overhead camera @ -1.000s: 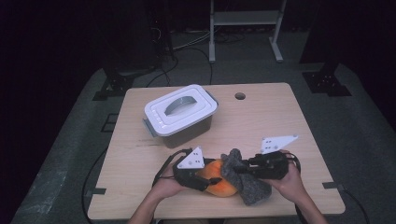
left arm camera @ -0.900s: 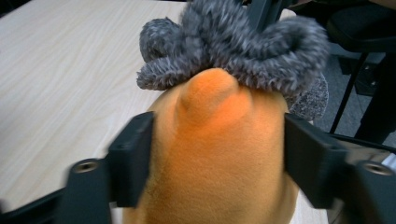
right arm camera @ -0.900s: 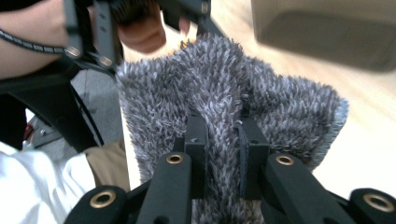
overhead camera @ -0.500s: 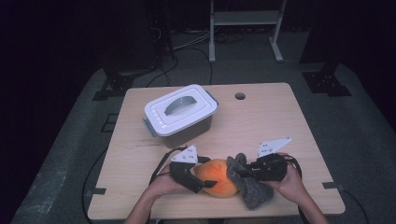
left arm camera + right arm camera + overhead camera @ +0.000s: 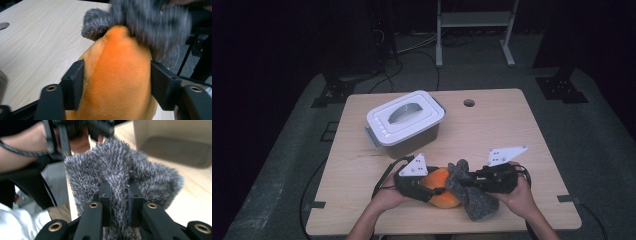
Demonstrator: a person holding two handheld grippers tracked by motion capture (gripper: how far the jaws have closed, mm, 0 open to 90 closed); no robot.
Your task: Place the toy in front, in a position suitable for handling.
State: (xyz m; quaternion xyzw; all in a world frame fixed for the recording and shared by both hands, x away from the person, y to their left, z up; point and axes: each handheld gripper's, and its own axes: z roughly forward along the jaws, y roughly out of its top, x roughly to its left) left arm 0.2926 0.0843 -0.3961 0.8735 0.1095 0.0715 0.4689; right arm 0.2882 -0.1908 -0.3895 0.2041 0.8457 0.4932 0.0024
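Note:
An orange plush ball (image 5: 444, 197) lies near the table's front edge. My left gripper (image 5: 432, 187) is shut on it; its jaws have just been closing, and in the left gripper view both black pads (image 5: 75, 82) press into the orange plush (image 5: 117, 75). A grey fuzzy cloth (image 5: 477, 202) drapes over the ball's right side. My right gripper (image 5: 464, 181) is shut on that cloth. The right gripper view has its jaws (image 5: 119, 192) pinching a fold of the grey pile (image 5: 120, 162).
A white lidded container (image 5: 404, 120) with a handle stands at the table's back left. The wooden table (image 5: 502, 125) has a round cable hole (image 5: 469, 103) near its far edge. A metal stand (image 5: 474, 20) and cables sit on the dark floor behind.
Both hands stay at the front edge. The grey cloth has shifted slightly against the orange ball, and the left jaws sit a little closer around the ball.

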